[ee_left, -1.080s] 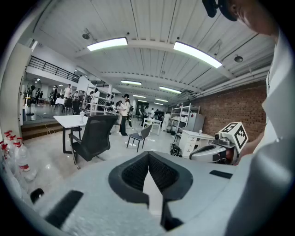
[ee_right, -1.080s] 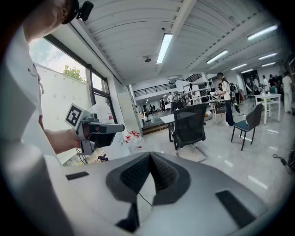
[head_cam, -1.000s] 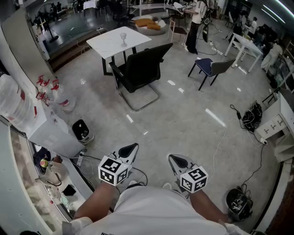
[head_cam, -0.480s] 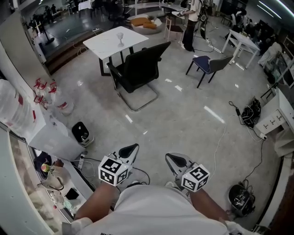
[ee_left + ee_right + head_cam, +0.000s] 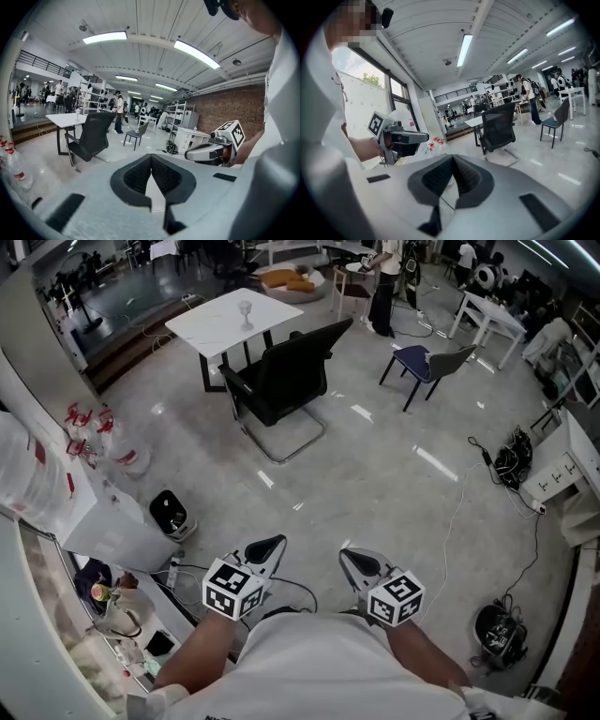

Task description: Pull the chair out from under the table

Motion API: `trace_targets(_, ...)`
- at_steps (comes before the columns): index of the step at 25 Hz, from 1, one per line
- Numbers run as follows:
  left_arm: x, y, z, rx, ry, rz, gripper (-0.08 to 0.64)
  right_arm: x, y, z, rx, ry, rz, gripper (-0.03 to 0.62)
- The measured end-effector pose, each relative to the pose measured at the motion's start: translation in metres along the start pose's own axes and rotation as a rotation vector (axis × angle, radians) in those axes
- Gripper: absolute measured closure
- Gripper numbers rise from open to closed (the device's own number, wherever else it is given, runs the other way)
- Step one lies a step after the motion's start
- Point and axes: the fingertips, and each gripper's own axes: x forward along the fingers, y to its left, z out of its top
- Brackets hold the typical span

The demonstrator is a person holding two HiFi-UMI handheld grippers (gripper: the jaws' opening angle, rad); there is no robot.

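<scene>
Nearest the person's body, the left hand-held gripper and the right hand-held gripper were held side by side, low and pointing forward. Each had its jaws pressed together with nothing between them.

Ahead lay a broad stretch of bare grey floor. A black bin stood off to the left beside a cluttered counter, and a thin cable trailed along the right.

Farther on, well apart from both hand-held grippers, stood the black chair. It lay straight ahead, slightly more in line with the left one. Its backrest faced the person, the top edge running from lower left to upper right in the head view, and its seat pointed toward the white worktop just beyond. The seat appeared only partly tucked under the worktop's near edge.

A glass stood on the worktop. A blue chair stood to the right, well clear, so the floor behind the black chair looked open for pulling it back.
</scene>
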Motion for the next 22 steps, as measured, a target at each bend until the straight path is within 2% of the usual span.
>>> trace_targets(6, -0.007, 0.019, -0.007, -0.004, 0.026, -0.015, 0.552, 0.015, 0.007, -0.001, 0.013, 0.014, -0.030, 0.586)
trace_targets(10, -0.001, 0.024, -0.005, 0.000, 0.029, -0.028, 0.552, 0.015, -0.004, 0.005, 0.023, 0.004, -0.057, 0.586)
trace_targets(15, 0.025, 0.022, 0.002, -0.006, 0.029, -0.050, 0.552, 0.013, -0.028, 0.011, 0.045, 0.007, -0.071, 0.586)
trace_targets(19, 0.056, 0.021, 0.011, -0.033, 0.016, -0.076, 0.552, 0.022, -0.056, 0.024, 0.040, -0.002, -0.054, 0.586)
trace_targets(22, 0.086, 0.030, 0.023, -0.033, 0.016, -0.063, 0.552, 0.036, -0.088, 0.034, 0.038, 0.004, -0.031, 0.586)
